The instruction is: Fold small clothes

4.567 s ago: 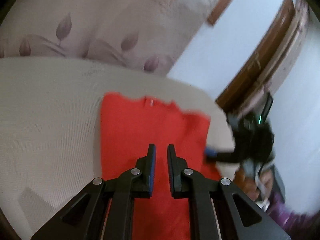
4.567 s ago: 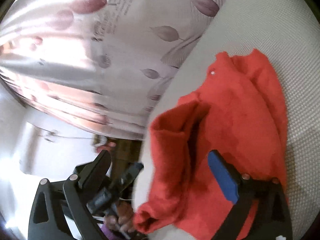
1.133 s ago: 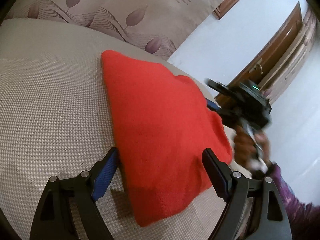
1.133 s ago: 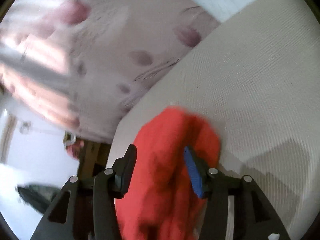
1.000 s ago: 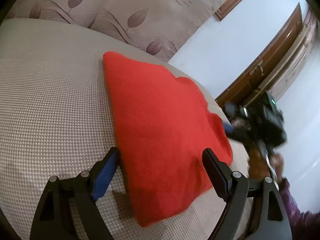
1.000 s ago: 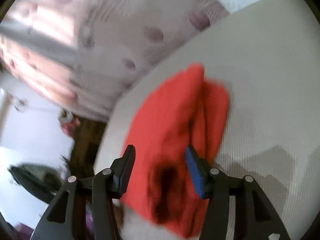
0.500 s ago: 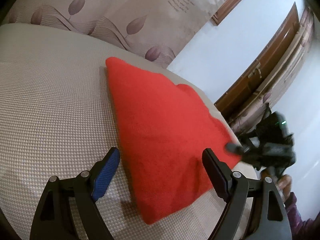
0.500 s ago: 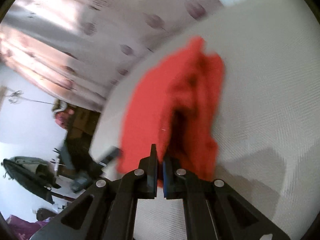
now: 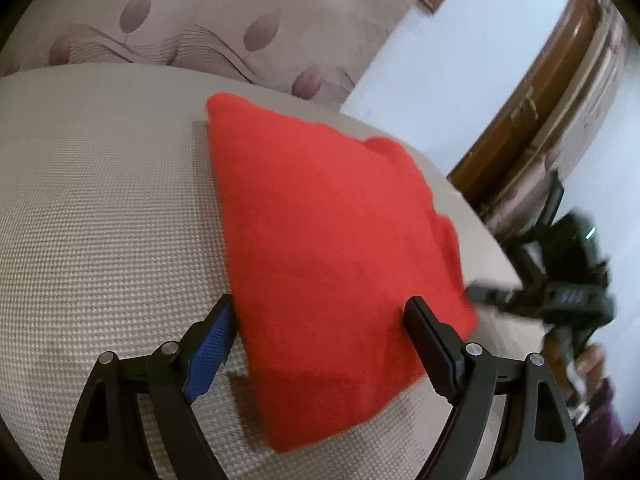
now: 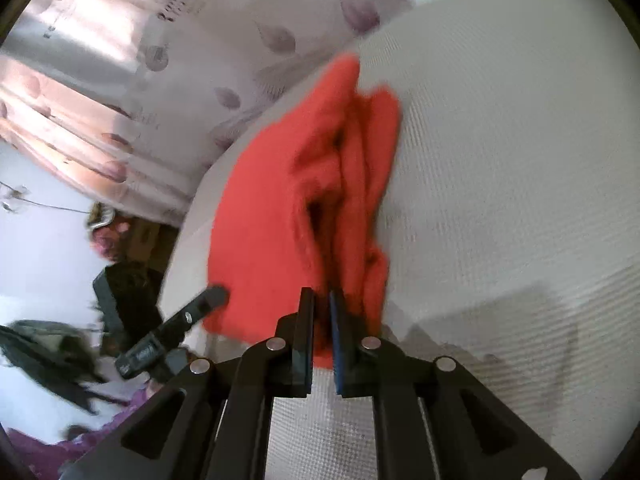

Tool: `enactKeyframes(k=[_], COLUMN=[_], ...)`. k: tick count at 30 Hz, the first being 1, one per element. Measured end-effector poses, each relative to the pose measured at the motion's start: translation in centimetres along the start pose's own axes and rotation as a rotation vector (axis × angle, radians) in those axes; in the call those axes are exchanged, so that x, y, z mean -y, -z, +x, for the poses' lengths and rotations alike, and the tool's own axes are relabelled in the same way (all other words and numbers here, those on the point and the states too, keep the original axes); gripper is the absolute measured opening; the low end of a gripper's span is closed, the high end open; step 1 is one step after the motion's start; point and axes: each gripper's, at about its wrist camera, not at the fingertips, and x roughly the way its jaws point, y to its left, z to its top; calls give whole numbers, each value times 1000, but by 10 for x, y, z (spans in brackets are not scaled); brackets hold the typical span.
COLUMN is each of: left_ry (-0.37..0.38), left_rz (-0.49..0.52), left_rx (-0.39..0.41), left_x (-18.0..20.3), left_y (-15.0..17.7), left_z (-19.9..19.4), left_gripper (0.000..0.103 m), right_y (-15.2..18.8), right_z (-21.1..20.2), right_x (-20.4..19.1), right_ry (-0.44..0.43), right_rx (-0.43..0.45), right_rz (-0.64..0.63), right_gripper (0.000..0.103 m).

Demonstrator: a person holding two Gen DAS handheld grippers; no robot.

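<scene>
Your red garment (image 9: 328, 248) already lies folded compact on the tabletop (image 9: 100, 208). Your left gripper (image 9: 320, 340) stays spread astride it; your right gripper (image 10: 322, 320), jaws just reopening slightly, pinches its edge for one more fold.

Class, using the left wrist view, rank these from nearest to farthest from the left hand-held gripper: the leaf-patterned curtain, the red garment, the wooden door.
1. The red garment lies folded on the bed between the open fingers of the left hand-held gripper.
2. The leaf-patterned curtain hangs beyond the bed's far edge, top left.
3. The wooden door stands across the room, upper right.
</scene>
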Motion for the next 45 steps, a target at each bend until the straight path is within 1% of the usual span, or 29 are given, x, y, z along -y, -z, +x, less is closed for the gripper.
enactKeyframes(k=[1, 3, 5, 7, 9, 10, 11, 12, 14, 15, 16, 19, 20, 22, 23, 26, 27, 30, 32, 33, 38, 45], left_ry=[-1, -1, 4, 2, -3, -6, -8, -8, -4, -5, -9, -32, -50, -105, -122, -217, -257, -385, -452, -466, -516, -534], left_rz=[10, 15, 10, 9, 12, 13, 15, 15, 16, 16, 17, 18, 18, 12, 12, 36, 50, 107, 147, 163, 236, 283], left_rx=[-5, -8, -5, -3, -3, -3, -5, -7, -12, -12, -10, -7, -1, 17, 23, 73, 88, 136, 160, 170, 194, 191], left_x=[2, 3, 2, 1, 2, 3, 3, 3, 4, 4, 4, 6, 6, 7, 8, 13, 15, 26, 34, 35, 46, 55], left_y=[0, 0, 1, 1, 2, 3, 4, 2, 2, 1, 0, 0, 1, 1, 1, -1, -2, -4, -5, -6, -11, -17], left_z=[1, 2, 1, 0, 0, -1, -1, 0, 1, 1, 0, -1, -2, -6, -8, -17, -21, -29, -33, -35, -35, -26], left_gripper=[84, 84, 84, 84, 84, 84, 84, 84, 84, 84, 84, 85, 85, 89, 89, 90, 91, 96, 97, 97, 100, 100], right_y=[-9, -25, -41, -52, -55, -52, -48, -45, -35, -34, -31, -25, -25, -23, -22, -21, -21, -26, -27, -27, -23, -24], right_z=[-8, -13, 3, 32, 62, 69, 79, 84, 75, 73, 71, 70, 69, 70, 70, 69, 68, 66, 65, 65, 67, 67], right_x=[-11, -32, -60, -77, -72, -67, -58, -49, -30, -25, -21, -13, -12, -17, -19, -24, -22, -11, -8, -8, -17, -14], right_ry=[-1, -15, 20, 72, 151, 190, 241, 279, 245, 249, 269, 246, 242, 252, 259, 270, 263, 199, 178, 177, 225, 182], right_rx=[38, 73, 66, 41, -9, -26, -43, -55, -18, -12, 4, 49, 53, 62, 71, 87, 87, 85, 86, 86, 93, 96], right_rz=[-35, -102, -200, -299, -331, -336, -341, -338, -286, -273, -280, -293, -296, -308, -315, -325, -319, -264, -242, -240, -277, -237], right_gripper=[10, 10, 10, 10, 10, 10, 8, 0, 0, 0, 0, 0, 0, 0, 0, 0, 0, 0, 0, 0, 0, 0])
